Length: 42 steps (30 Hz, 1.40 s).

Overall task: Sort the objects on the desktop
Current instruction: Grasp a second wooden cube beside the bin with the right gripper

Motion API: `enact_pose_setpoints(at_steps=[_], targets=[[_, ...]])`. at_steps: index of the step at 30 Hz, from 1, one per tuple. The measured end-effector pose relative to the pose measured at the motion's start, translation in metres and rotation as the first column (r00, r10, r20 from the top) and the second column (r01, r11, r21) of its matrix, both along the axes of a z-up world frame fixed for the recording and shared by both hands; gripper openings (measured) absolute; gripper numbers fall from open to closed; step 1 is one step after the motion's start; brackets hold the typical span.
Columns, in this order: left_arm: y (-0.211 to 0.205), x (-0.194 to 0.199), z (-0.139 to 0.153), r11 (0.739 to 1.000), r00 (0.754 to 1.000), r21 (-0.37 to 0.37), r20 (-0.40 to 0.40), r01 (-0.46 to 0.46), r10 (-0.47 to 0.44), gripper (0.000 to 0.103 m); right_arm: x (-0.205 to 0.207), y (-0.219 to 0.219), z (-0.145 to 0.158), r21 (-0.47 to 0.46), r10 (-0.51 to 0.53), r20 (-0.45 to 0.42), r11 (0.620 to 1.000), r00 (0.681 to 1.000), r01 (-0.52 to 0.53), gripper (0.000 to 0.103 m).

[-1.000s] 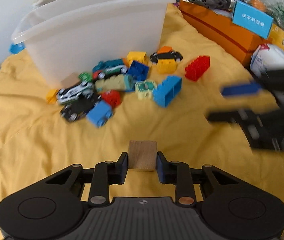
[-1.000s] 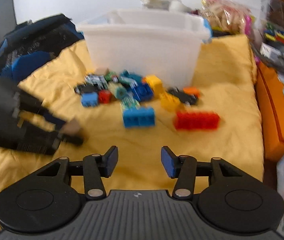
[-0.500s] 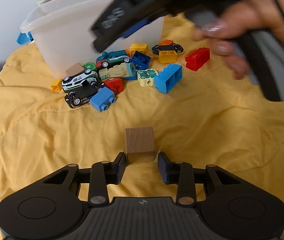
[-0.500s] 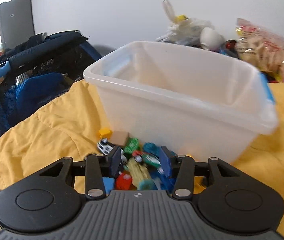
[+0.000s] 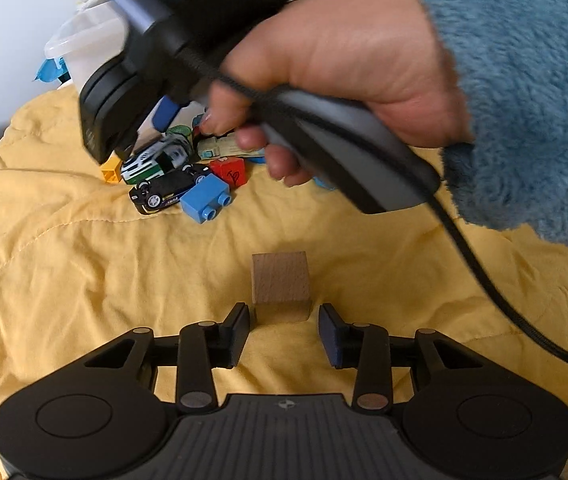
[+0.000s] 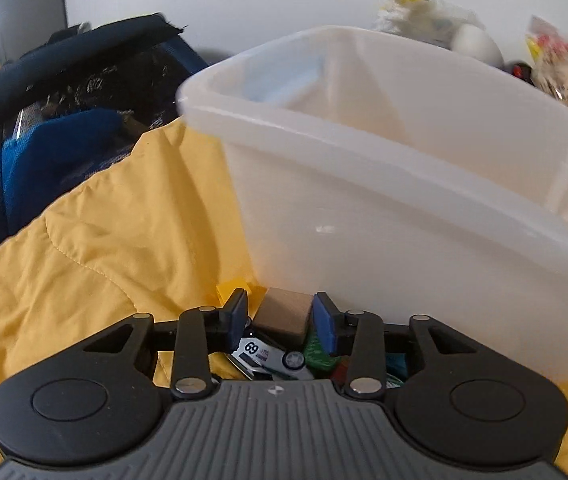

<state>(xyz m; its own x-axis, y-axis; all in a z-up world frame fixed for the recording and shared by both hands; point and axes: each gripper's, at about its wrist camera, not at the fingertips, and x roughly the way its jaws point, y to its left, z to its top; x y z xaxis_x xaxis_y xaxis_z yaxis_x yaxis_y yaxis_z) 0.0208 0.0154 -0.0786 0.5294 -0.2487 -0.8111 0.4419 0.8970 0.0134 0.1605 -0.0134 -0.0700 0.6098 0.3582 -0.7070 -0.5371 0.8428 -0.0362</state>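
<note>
Two wooden cubes show here, one in each view. In the left wrist view, the left gripper (image 5: 284, 334) hovers low over a yellow quilt (image 5: 64, 280) with its fingers spread on either side of a wooden cube (image 5: 280, 282) that rests on the cloth, neither pad touching it. Beyond it, a hand (image 5: 347, 76) in a fuzzy blue sleeve (image 5: 531, 92) holds the right gripper above a pile of toys: a white toy car (image 5: 156, 158), a black toy car (image 5: 170, 192), a blue brick (image 5: 206, 198) and a red block (image 5: 230, 172). In the right wrist view, the right gripper (image 6: 282, 322) has its fingers closing around a second wooden cube (image 6: 283, 314) lying at the foot of a translucent white bin (image 6: 403, 208); the right pad sits at the cube's edge, while a slim gap shows on the left. A small yellow brick (image 6: 230, 290) lies just left of the fingers.
</note>
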Motion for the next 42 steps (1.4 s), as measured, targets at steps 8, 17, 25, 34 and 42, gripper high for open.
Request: enact_pose_setpoints(at_steps=[8, 17, 25, 34, 42], targets=[[0.002, 0.003, 0.0, 1.0, 1.0, -0.007, 0.0, -0.006, 0.006, 0.043, -0.004, 0.007, -0.006, -0.027, 0.053, -0.007, 0.998, 0.999, -0.053, 0.042], [0.003, 0.003, 0.0, 0.999, 1.0, -0.016, 0.002, -0.031, 0.031, 0.043, -0.038, -0.04, 0.02, 0.067, 0.029, 0.012, 0.997, 0.999, -0.03, 0.033], [0.001, 0.004, 0.0, 0.998, 0.998, -0.023, 0.017, -0.056, 0.057, 0.048, -0.103, -0.113, 0.035, 0.09, -0.079, -0.041, 0.993, 0.996, 0.082, 0.034], [-0.01, 0.01, -0.002, 0.998, 0.997, 0.013, 0.051, -0.06, 0.059, 0.047, -0.124, -0.145, 0.01, 0.02, -0.114, -0.112, 0.993, 0.987, 0.117, 0.034], [-0.013, 0.008, -0.001, 0.996, 0.996, 0.027, 0.045, -0.081, 0.079, 0.047, -0.124, -0.153, -0.005, -0.001, -0.08, -0.137, 0.997, 0.987, 0.081, 0.042]])
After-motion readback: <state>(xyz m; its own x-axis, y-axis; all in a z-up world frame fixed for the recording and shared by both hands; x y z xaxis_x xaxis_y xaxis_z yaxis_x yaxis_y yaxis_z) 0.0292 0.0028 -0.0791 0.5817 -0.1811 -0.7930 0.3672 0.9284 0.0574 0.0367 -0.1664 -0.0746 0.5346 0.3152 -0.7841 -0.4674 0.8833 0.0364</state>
